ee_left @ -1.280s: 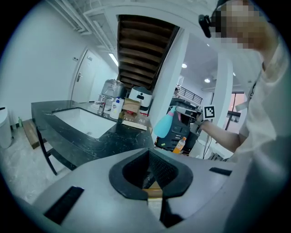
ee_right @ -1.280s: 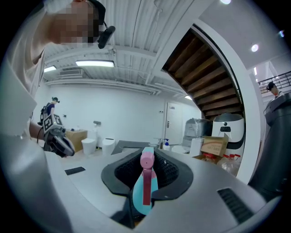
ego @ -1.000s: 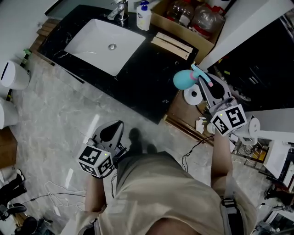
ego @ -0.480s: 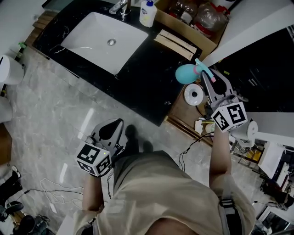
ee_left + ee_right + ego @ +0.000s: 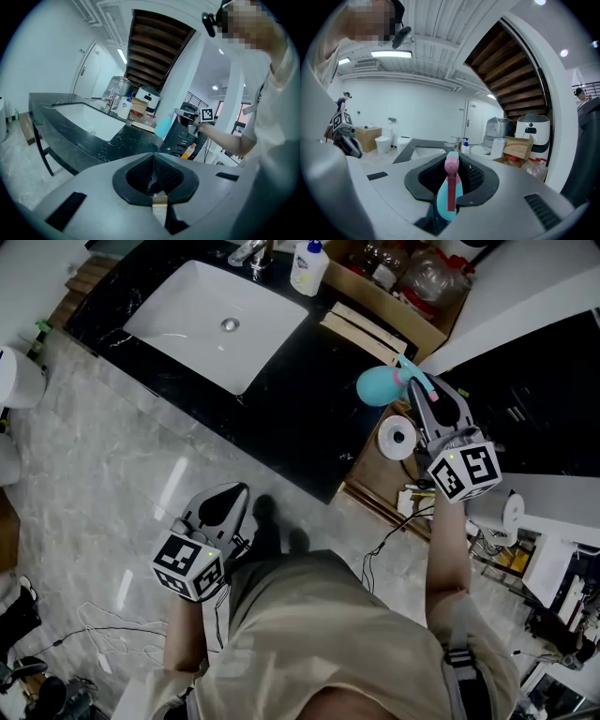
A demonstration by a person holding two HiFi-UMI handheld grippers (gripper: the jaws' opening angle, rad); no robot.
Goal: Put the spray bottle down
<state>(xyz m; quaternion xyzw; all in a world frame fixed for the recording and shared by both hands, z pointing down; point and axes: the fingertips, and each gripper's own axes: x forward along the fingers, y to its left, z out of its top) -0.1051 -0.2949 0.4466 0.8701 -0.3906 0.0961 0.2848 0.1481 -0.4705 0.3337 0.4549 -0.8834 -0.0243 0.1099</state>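
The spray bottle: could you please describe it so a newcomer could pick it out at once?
Find the black counter with the white sink. At its right end, the right gripper holds the spray bottle. It is the only turquoise bottle with a pink nozzle; the white pump bottle stands by the faucet.

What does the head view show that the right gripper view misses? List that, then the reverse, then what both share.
Head view only: the white roll near the counter's corner, loose cables on the floor, and the marker cube on the right gripper.

Right gripper view only: the ceiling light, the wooden stair underside and a white appliance behind the box.

Both: the spray bottle clamped in the right gripper, the sink, the white pump bottle and the cardboard box.
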